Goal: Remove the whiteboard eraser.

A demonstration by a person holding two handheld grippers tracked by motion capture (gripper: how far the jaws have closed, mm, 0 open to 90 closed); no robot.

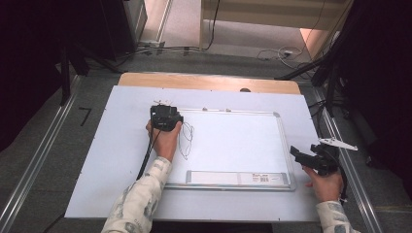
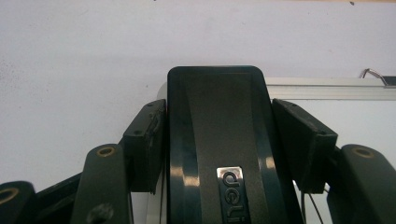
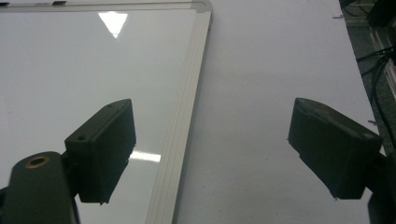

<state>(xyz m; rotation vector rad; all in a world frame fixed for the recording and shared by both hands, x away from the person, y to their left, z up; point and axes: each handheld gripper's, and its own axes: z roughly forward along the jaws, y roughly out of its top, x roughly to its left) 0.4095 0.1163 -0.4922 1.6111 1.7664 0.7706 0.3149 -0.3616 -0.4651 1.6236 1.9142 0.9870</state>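
A glossy black eraser [image 2: 219,140] with a silver logo plate sits clamped in the left gripper [image 2: 219,135] jaws at the whiteboard [image 1: 233,141] upper-left corner, its lower end cut off, while the right gripper [image 3: 210,154] jaws stand apart.

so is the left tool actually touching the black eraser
Touching: in the left gripper view both pads of the left tool press flat against the sides of the black eraser, with no gap.

The left gripper [image 1: 164,116] sits at the far left, forearm stretched forward from the near edge, its jaws clamped on a black whiteboard eraser [image 2: 219,140]. The right gripper [image 1: 311,159] rests at the near right, jaws spread wide, pointing left.
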